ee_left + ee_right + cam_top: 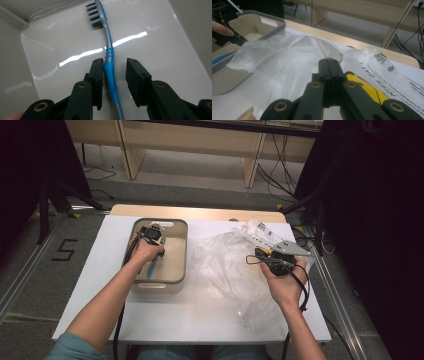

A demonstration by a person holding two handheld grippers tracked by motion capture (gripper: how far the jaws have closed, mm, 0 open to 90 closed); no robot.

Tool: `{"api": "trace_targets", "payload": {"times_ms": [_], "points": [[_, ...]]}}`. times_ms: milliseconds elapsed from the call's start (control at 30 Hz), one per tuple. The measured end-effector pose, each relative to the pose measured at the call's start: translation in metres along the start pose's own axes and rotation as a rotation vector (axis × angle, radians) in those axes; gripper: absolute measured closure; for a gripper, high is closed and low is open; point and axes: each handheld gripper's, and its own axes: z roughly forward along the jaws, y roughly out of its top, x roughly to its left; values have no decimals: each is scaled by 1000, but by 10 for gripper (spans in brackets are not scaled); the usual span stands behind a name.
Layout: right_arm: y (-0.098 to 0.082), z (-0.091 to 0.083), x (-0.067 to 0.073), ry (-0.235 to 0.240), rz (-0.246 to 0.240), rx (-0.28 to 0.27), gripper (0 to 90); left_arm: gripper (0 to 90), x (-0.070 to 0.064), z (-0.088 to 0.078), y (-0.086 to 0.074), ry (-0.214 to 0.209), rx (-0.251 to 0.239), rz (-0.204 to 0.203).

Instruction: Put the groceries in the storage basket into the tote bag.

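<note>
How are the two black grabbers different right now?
The left gripper has its jaws open, with a blue toothbrush lying between them; the right gripper has its jaws shut together. The left gripper reaches down inside the beige bin; the right gripper sits over the clear plastic bag on the white table. Both have two black jaws, and each is held by a hand.

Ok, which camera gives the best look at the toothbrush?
The left gripper view: the toothbrush lies in the bin, bristles and blue grip clear between open jaws. The high view shows a blue sliver under the hand; the right gripper view, a blue bit.
</note>
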Motion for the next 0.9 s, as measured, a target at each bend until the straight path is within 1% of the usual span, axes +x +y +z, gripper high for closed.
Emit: {"api": "trace_targets", "payload": {"times_ms": [67,167,467,633,900], "points": [[0,0,0,-1,0,1,900,667,0,0,1,0,6,3],[0,0,0,0,0,-1,900,673,0,0,1,0,10,-4],[0,0,0,0,-1,-1,900,734,2,0,3,2,31,-18],[0,-1,0,1,1,-4,900,765,0,0,4,12,44,-16],[-1,-1,-1,-1,5,0,900,780,-2,0,6,24,60,-22]]}}
